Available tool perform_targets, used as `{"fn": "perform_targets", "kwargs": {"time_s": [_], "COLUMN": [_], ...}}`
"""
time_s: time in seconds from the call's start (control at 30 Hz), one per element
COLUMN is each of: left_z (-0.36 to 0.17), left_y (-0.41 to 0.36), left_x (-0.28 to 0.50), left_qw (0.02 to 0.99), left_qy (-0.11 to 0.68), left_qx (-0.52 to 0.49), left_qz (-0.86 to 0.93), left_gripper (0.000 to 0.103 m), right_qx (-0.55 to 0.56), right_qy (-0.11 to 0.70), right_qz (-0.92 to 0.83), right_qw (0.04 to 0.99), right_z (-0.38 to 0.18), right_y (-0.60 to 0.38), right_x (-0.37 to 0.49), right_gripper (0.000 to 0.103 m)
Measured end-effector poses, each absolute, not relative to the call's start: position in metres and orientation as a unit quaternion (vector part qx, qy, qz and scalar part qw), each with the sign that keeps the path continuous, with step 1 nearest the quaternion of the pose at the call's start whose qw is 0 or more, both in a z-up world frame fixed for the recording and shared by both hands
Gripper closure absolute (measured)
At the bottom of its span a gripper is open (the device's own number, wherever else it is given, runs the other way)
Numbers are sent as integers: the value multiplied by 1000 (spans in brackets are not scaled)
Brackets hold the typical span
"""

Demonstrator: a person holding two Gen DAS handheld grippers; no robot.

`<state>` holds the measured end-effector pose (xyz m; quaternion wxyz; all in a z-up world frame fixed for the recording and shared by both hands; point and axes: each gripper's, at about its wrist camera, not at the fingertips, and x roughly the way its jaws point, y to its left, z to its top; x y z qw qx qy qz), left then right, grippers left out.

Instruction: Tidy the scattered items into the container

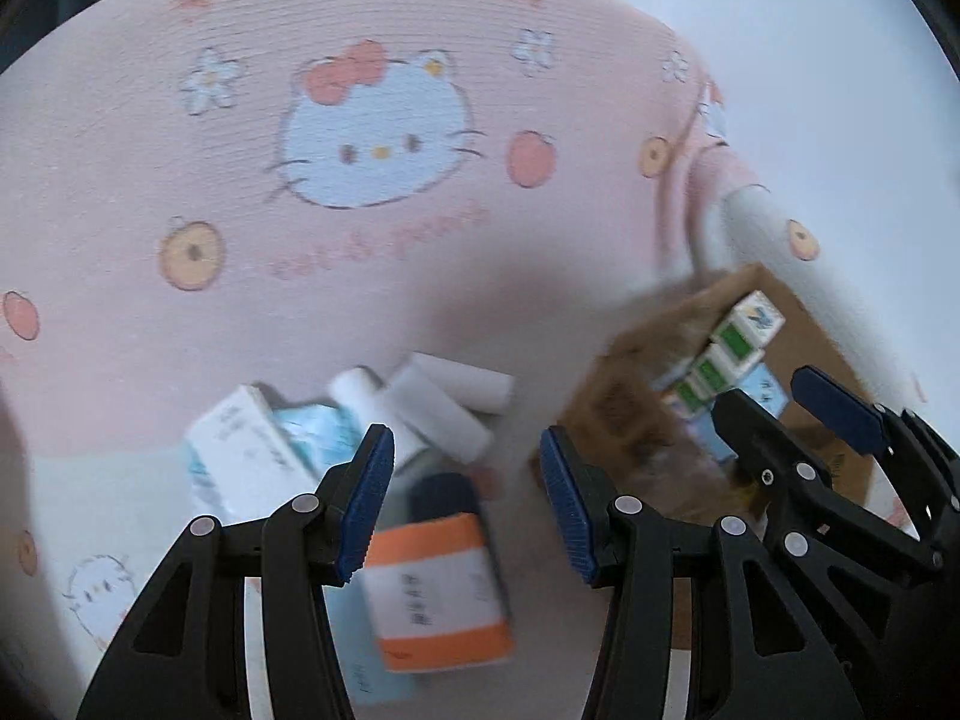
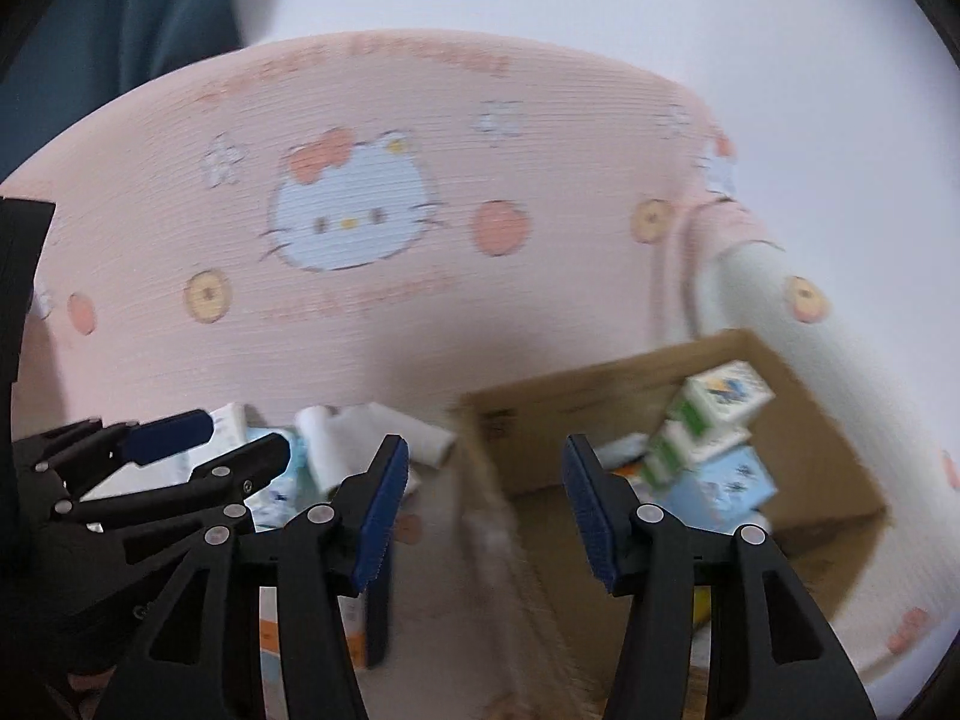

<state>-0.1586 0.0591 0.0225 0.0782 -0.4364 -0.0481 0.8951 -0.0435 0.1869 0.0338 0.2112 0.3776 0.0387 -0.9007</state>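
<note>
My left gripper point(image 1: 467, 501) is open above a pile of small items: an orange-and-white box point(image 1: 438, 588), a dark item point(image 1: 444, 495), white rolls point(image 1: 447, 405) and white-and-blue boxes point(image 1: 252, 450). Nothing is between its pads. To the right stands a cardboard box point(image 1: 606, 414) with green-and-white cartons point(image 1: 729, 354) inside. My right gripper point(image 2: 487, 516) is open and holds nothing, hovering over the near-left wall of the cardboard box point(image 2: 600, 384). Green-and-white cartons point(image 2: 702, 420) and a light blue box point(image 2: 729, 480) lie inside. The left gripper point(image 2: 210, 450) shows at the left, over the white rolls point(image 2: 360, 438).
Everything rests on a pink cartoon-cat blanket point(image 1: 180, 180) that runs far back and left. A pink-and-white pillow-like roll point(image 2: 756, 282) lies behind the cardboard box. A person's dark teal clothing point(image 2: 150, 6) is at the top left. Both views are motion-blurred.
</note>
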Motion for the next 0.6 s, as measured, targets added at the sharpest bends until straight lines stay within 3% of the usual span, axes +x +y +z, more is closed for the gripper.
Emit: {"fn": "perform_targets", "kwargs": {"time_s": [0.3,0.43,0.5,0.6], "left_z": [-12,-31,-41,-54], "left_y": [-8,-13,-13,-15], "left_x": [-178,-191,-198,-208], "left_qw": [64,85,91,103], "left_qy": [-63,-78,-85,-97], "left_qx": [-450,-473,-480,-488], "left_qz": [889,873,868,861], "left_gripper": [48,48,48,48], "right_qx": [342,365,373,395], "right_qy": [263,280,272,259], "right_qz": [-870,-855,-858,-851], "right_qw": [238,239,226,229], "right_z": [-23,-43,-47,-56], "right_y": [92,83,86,91], "right_x": [-31,-40,-48,-63], "right_gripper": [52,53,57,82]}}
